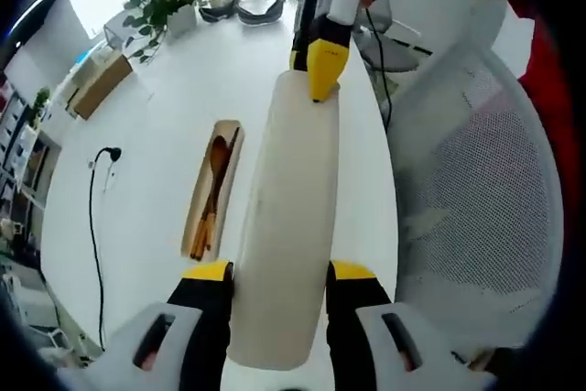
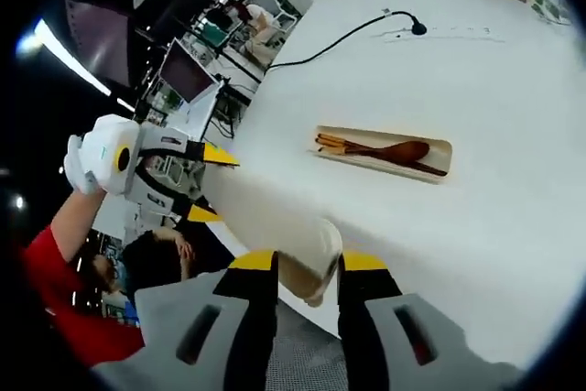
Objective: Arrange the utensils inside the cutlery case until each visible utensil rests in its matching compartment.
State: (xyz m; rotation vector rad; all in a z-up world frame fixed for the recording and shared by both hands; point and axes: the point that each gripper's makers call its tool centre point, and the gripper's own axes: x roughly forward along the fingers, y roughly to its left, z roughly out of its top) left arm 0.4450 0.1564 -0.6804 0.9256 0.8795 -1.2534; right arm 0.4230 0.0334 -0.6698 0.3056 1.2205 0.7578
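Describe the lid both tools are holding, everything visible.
The lid is a long, cream-white cover with rounded ends, matte like plastic. It is lifted off the table, beside the open case, which holds a wooden spoon and chopsticks. The left tool clamps one end; the right tool clamps the other.

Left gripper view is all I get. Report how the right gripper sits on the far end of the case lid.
Observer: In the right gripper view, the right gripper has one jaw on each side of the case lid end.
Operator: Describe that end.
Observer: A tan inner face shows there, between the jaws.
Operator: Say what lies past the left gripper.
Observer: Beyond the left gripper, monitors stand in the room behind.
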